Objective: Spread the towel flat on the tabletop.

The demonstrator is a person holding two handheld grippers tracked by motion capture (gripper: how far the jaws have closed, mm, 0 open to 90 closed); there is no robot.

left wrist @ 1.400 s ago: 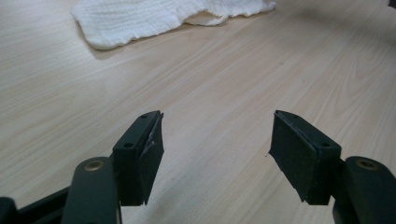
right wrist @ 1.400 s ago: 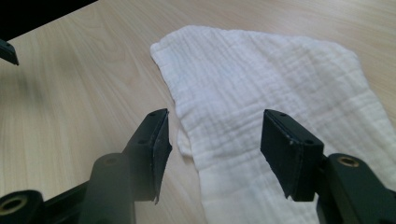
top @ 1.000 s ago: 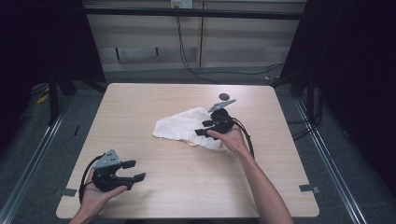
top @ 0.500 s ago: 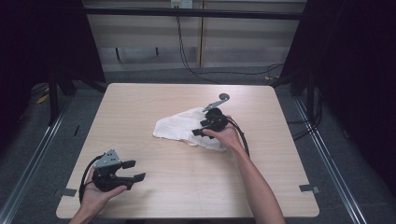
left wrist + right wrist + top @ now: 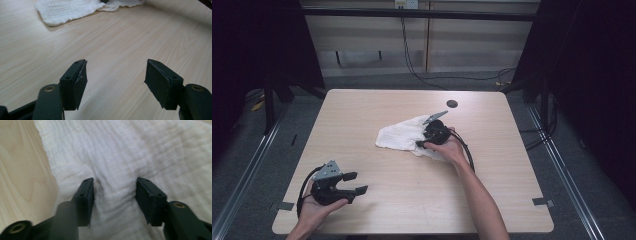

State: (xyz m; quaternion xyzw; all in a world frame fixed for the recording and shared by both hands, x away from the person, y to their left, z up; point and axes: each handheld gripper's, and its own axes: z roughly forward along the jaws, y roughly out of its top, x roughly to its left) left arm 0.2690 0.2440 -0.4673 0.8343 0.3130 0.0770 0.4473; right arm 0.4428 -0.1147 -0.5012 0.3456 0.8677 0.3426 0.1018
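High view: light wood surface fills the middle of the frame, dark floor and cabling around it. A white cloth, crumpled and spread flat, lies just right of the frame's centre. A small dark round spot sits on the surface above the cloth, well apart from it.

Right gripper: held by the right hand over the right-hand part of the cloth, pointing toward the frame's left, cable looping back along the forearm. In the right gripper view the gripper is pressed down into the cloth; fingers spread, with a raised ridge of fabric bunched between them. Each pad appears to touch the fabric, but the gap is not closed on it. Bare wood shows at the left edge of that frame.

Left gripper: lower left of the high view, held by the left hand near the surface's near edge, well apart from the cloth. In the left gripper view, the gripper has its fingers spread wide with bare wood between them; cloth visible at the upper left of that frame.
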